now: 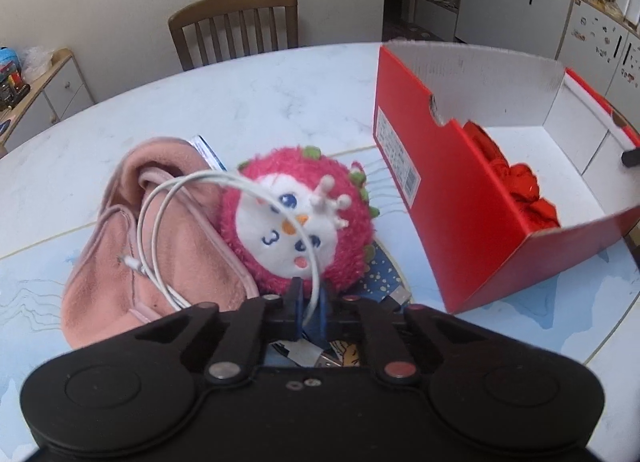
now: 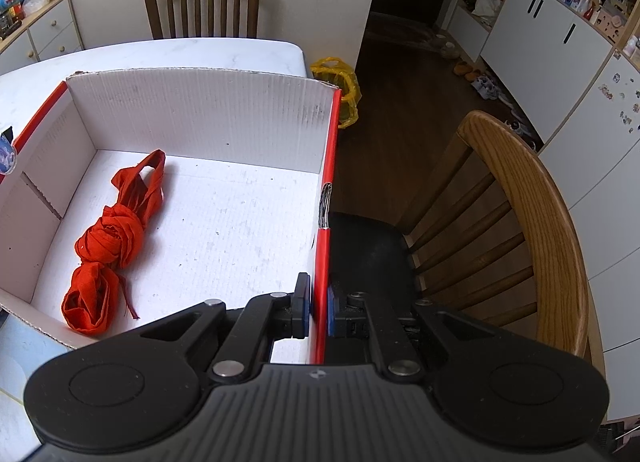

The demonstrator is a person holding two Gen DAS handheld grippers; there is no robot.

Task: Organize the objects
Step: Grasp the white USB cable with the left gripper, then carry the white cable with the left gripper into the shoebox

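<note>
Left wrist view: left gripper (image 1: 311,304) clamped on white cable (image 1: 160,206), pinched between the 2 blue pads. Cable loops ahead of jaws, across pink plush toy (image 1: 298,218) directly ahead and pink pouch (image 1: 160,238) ahead-left. Red box (image 1: 460,198) ahead-right on table (image 1: 240,94), red cloth inside.

Right wrist view: right gripper (image 2: 318,304) closed on right side wall of red box (image 2: 325,166), 1 pad inside, 1 outside. Red cloth (image 2: 108,238) on box floor, ahead-left of jaws. Wooden chair (image 2: 528,222) to right.
</note>
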